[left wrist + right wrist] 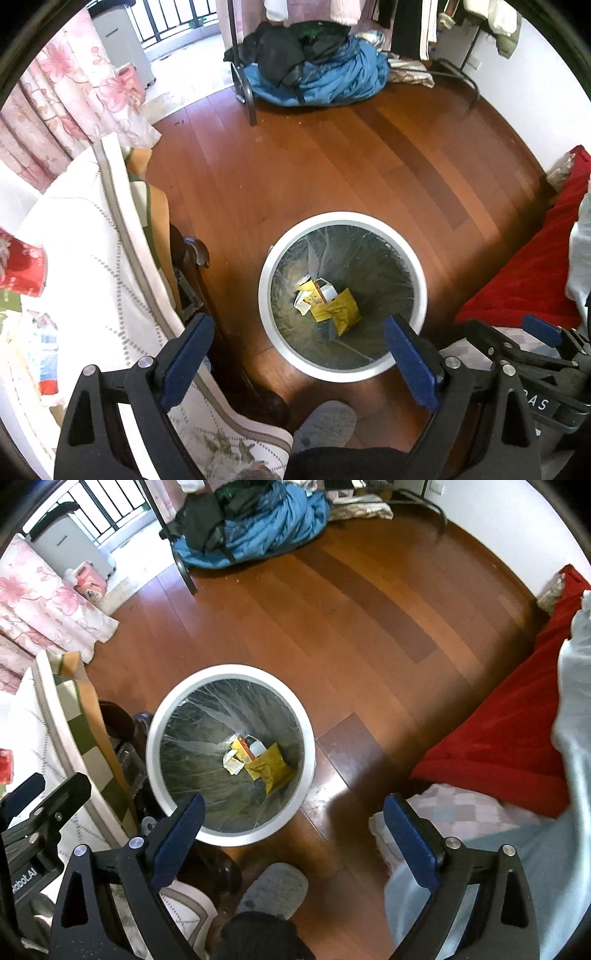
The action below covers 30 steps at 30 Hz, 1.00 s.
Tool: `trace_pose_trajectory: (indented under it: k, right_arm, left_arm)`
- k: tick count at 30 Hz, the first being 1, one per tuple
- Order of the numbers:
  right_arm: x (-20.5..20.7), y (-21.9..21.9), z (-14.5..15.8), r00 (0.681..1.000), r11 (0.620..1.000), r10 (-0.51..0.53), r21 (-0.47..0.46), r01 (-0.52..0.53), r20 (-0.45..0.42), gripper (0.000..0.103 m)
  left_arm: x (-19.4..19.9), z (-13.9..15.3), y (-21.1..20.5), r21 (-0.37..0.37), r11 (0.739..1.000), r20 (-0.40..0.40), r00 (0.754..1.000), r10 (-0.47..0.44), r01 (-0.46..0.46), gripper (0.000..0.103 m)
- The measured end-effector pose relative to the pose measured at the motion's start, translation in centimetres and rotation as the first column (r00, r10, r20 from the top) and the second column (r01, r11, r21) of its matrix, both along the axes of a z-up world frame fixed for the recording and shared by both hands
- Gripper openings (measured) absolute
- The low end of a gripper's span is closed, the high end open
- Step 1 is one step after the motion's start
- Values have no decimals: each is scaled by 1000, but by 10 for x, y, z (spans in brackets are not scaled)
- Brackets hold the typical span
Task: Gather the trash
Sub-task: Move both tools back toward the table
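A round white trash bin (pixel 266 266) (pixel 308 738) with a clear liner stands on the wooden floor. Yellow and white wrappers (pixel 328 304) (pixel 264 762) lie at its bottom. My left gripper (pixel 297 336) hangs open above the bin's near rim, nothing between its blue pads. My right gripper (pixel 293 814) is open too, held above the floor just right of the bin, also holding nothing. Each gripper shows at the edge of the other's view.
A white-clothed table (pixel 92 266) stands left of the bin, a red blanket (pixel 532 273) (pixel 498 746) on the right. A blue bedding pile (pixel 325 81) and clothes rack sit at the far side. A grey slipper (pixel 325 421) (pixel 275 888) is near the bin.
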State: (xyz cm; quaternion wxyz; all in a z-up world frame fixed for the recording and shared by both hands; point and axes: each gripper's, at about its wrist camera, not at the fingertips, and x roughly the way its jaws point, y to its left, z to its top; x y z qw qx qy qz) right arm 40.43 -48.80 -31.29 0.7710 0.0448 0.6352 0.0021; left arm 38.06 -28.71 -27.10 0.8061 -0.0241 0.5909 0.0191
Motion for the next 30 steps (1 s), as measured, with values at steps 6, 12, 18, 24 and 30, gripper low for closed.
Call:
trace_pose_trajectory:
  k: [6, 12, 18, 24, 30]
  right_arm:
    - [-24, -1, 56, 998, 1000, -1, -4, 1, 65, 98]
    - [-48, 8, 120, 988, 1000, -1, 26, -3, 158, 98]
    - [-73, 51, 181, 963, 992, 45, 99, -73, 265, 98]
    - [-95, 155, 188, 947, 959, 181, 163, -230, 267, 98]
    - [-108, 277, 138, 940, 916, 294, 228, -329, 175, 98]
  left_arm:
    - [-18, 44, 7, -12, 1000, 55, 998, 2, -1, 94]
    - [-42, 104, 32, -27, 999, 155, 987, 32, -28, 94]
    - [-83, 162, 96, -38, 991, 272, 953, 133, -127, 95]
    - [-146, 161, 191, 40, 951, 299, 912, 282, -307, 95]
    - [-207, 94, 301, 135, 841, 216, 844, 491, -523, 95]
